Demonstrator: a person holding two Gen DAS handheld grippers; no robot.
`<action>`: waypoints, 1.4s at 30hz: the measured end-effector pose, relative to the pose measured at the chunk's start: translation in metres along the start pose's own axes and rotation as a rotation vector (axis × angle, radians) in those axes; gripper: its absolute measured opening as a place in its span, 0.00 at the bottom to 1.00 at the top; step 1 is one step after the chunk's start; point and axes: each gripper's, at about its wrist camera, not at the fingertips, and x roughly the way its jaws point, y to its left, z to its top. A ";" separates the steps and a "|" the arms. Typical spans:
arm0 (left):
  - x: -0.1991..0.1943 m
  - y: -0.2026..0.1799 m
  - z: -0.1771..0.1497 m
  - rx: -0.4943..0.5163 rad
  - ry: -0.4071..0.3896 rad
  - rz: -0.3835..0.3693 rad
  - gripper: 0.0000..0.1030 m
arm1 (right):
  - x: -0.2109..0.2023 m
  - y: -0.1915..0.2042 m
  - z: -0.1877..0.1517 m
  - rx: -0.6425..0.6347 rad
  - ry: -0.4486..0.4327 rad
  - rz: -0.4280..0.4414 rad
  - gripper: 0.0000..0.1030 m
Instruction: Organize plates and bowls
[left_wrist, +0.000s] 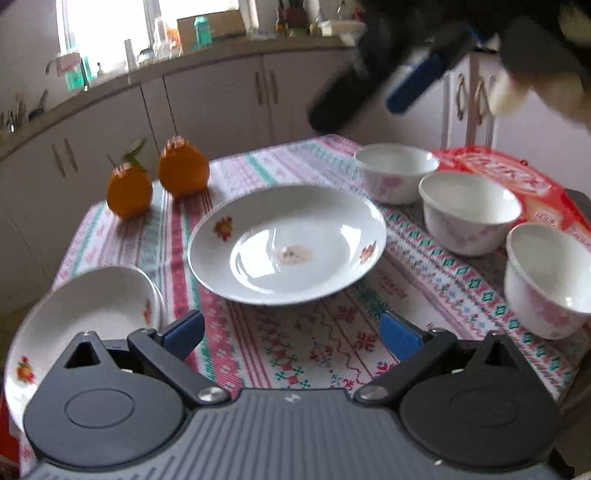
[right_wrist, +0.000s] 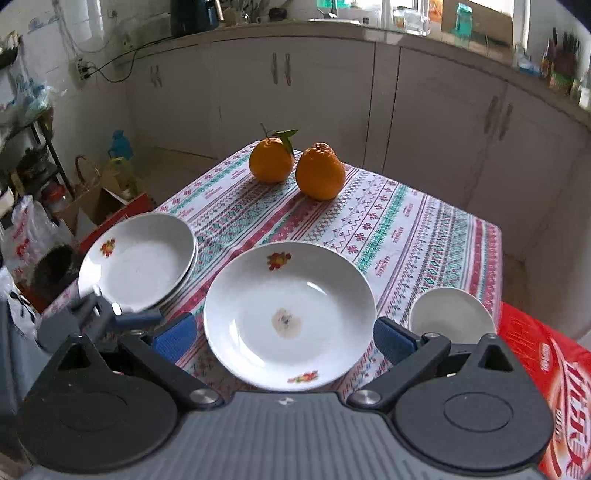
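A: Two plates already sit nested at the table's corner; that stack (right_wrist: 138, 260) lies just outside your left gripper (left_wrist: 293, 334), beside its left finger, and reads as the pile everything flat should join.

B: And the loose one?

A: The single plate (right_wrist: 290, 315) with the fruit motif and a brownish smear lies straight ahead, framed between the fingers of your right gripper (right_wrist: 284, 338), which hangs above it. Neither pair of fingers touches it. Both sets stand wide apart with nothing between them.

B: Bowls?

A: Three white bowls (left_wrist: 469, 212) with pink flowers run in a row beyond your left gripper's right finger, apart from one another and unstacked, next to a red package (right_wrist: 554, 373). I'd judge they are lined up there to be nested afterwards.

B: What else is on the table?

A: Two oranges (right_wrist: 319, 171) sit touching at the far end, well beyond all fingertips and out of your path. The table wears a striped, patterned tablecloth (right_wrist: 406, 229); behind it a run of pale kitchen cabinets (right_wrist: 436, 110) under a cluttered counter, with a bright window above. Bags and boxes crowd the floor past your right gripper's left finger.
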 end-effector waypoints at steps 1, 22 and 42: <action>0.005 0.000 -0.002 -0.011 0.010 -0.010 0.98 | 0.005 -0.006 0.005 0.015 0.013 0.024 1.00; 0.045 0.005 0.004 -0.051 0.040 -0.046 0.97 | 0.150 -0.074 0.069 0.034 0.261 0.109 0.70; 0.051 0.011 0.006 -0.048 0.003 -0.027 0.92 | 0.186 -0.092 0.065 -0.081 0.351 0.255 0.52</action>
